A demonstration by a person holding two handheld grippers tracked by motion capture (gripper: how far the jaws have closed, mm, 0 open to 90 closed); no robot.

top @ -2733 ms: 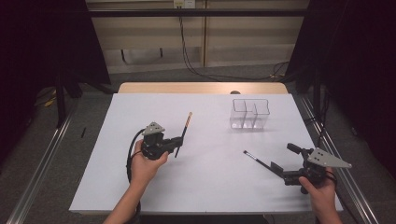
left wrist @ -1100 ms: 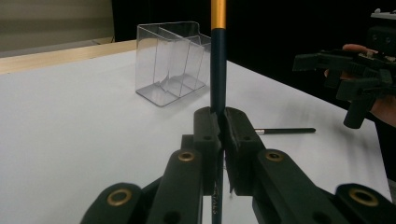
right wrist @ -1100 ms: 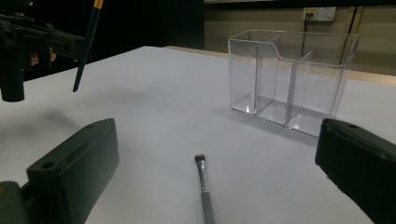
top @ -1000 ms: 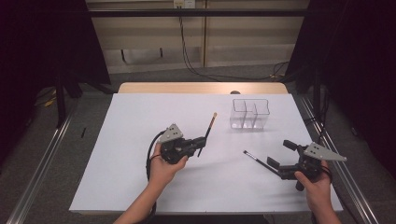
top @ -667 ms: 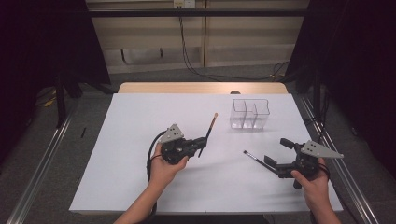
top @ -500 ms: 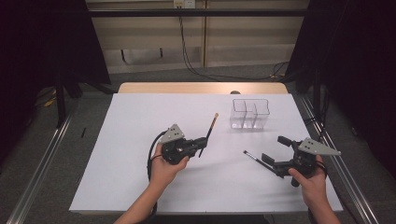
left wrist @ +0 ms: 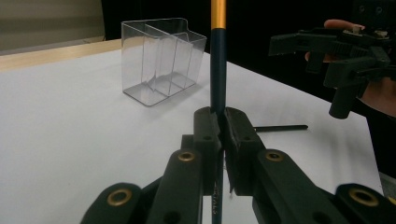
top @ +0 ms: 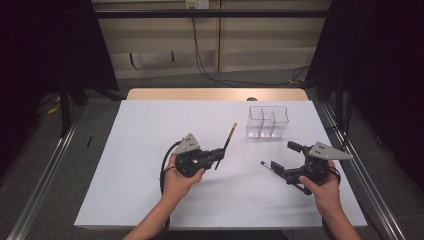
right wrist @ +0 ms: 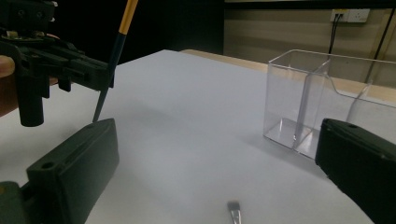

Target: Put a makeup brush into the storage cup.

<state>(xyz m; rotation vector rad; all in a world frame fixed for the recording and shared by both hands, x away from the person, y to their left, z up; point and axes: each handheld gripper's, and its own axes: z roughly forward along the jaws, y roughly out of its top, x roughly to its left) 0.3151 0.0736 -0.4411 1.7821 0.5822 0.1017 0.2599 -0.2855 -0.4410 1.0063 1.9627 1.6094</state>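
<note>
My left gripper [top: 218,154] [left wrist: 218,116] is shut on a dark-handled brush [top: 227,140] [left wrist: 217,70] with an orange upper end, holding it tilted above the mid-table. This brush [right wrist: 116,51] also shows in the right gripper view, with the left gripper [right wrist: 60,70] at far left. My right gripper [top: 282,159] [right wrist: 217,135] stands open low over the table, and nothing is between its jaws. A thin black brush [top: 265,164] [left wrist: 280,127] lies flat on the white table [top: 150,150]; its bristle end [right wrist: 235,210] lies between and just ahead of the right jaws.
A clear plastic container [top: 267,121] [left wrist: 161,58] [right wrist: 322,98] with several compartments stands at the back right, beyond both grippers. The table's wooden far edge [top: 215,94] runs behind it. Metal rails flank the table.
My left gripper has carried the orange-ended brush to the right, toward the container. My right gripper has drifted left, closer to the black brush on the table.
</note>
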